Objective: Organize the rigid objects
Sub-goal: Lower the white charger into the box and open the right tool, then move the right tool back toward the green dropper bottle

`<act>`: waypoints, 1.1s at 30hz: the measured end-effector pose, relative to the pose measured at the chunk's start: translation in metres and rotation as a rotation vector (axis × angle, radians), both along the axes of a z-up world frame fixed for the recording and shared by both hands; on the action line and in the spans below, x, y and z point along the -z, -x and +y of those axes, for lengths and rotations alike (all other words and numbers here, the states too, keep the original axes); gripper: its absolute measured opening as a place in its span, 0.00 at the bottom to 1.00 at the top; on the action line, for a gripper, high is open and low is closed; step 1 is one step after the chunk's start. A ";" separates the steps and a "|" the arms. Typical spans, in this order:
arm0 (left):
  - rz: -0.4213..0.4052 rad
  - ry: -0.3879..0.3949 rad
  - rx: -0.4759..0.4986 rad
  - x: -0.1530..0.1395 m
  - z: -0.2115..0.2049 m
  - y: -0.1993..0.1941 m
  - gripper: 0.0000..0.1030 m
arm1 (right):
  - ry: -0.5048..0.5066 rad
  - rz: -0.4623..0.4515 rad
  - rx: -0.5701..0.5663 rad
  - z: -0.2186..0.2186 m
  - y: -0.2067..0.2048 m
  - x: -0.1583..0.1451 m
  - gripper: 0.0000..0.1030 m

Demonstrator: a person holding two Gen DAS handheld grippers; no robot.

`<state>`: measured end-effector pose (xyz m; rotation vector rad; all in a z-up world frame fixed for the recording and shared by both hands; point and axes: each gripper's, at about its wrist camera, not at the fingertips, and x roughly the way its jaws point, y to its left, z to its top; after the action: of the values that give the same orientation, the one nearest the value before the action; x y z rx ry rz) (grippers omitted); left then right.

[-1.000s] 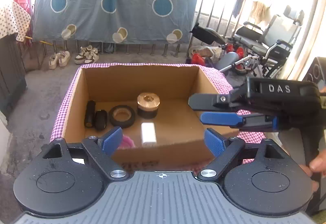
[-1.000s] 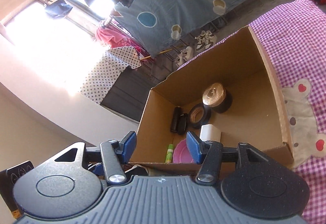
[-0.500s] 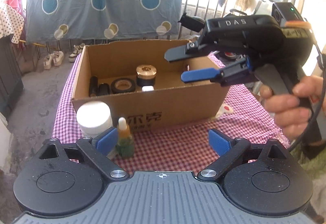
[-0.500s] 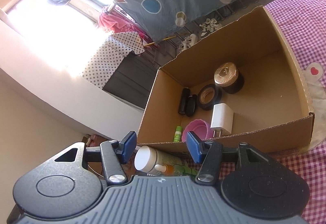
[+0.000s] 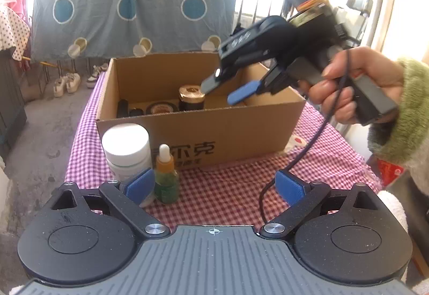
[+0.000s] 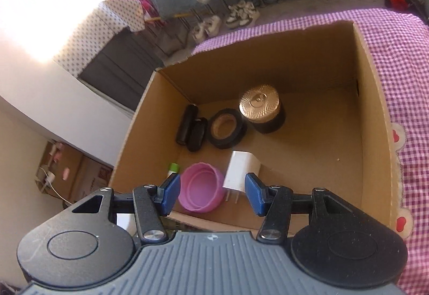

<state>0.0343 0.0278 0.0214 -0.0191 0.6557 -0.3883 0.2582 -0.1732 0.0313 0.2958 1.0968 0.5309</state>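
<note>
Since a second ago my left gripper (image 5: 214, 185) has backed out from over the cardboard box (image 5: 241, 129): then its view looked down into the box, now the box front faces me across the checked tablecloth (image 5: 228, 193), with a white-lidded jar (image 5: 126, 147) and a dropper bottle (image 5: 165, 174) standing just in front of the box at about 10 o'clock from my fingers. Its jaws have just been opening and now stand wide with nothing clamped; the dropper bottle sits just inside the left pad (image 5: 139, 185), and I cannot tell if they touch. My right gripper (image 6: 211, 193) has swung over the box and tipped down, so the box floor fills more of its view than before. It shows half-open jaws gripping nothing, hanging over the near side of the box above a pink lid (image 6: 201, 187) and a white charger plug (image 6: 241, 171). Deeper in the box, toward 12 o'clock, lie two black cylinders (image 6: 190, 129), a roll of black tape (image 6: 226, 129) and a gold-lidded black jar (image 6: 262, 110). In the left view the right gripper sits at 1 o'clock, angled down to the left, held by a hand (image 5: 348, 91) in a fuzzy green cuff (image 5: 407, 112).
</note>
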 end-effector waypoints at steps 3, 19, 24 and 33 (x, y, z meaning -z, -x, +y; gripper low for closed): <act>-0.031 -0.003 -0.024 -0.001 0.006 -0.001 0.95 | 0.100 0.059 -0.028 0.019 -0.023 0.019 0.55; -0.004 0.052 -0.080 0.009 0.030 -0.016 0.95 | 0.092 0.173 -0.058 0.037 -0.058 0.048 0.30; 0.003 0.056 -0.085 0.010 0.031 -0.015 0.95 | 0.038 0.222 -0.009 0.029 -0.069 0.050 0.29; 0.014 0.060 -0.087 0.010 0.033 -0.014 0.95 | 0.044 0.136 0.123 -0.008 -0.070 0.027 0.31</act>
<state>0.0486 0.0608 0.0118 -0.1068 0.6551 -0.3240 0.3282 -0.1815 0.0044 0.3630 1.2117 0.3807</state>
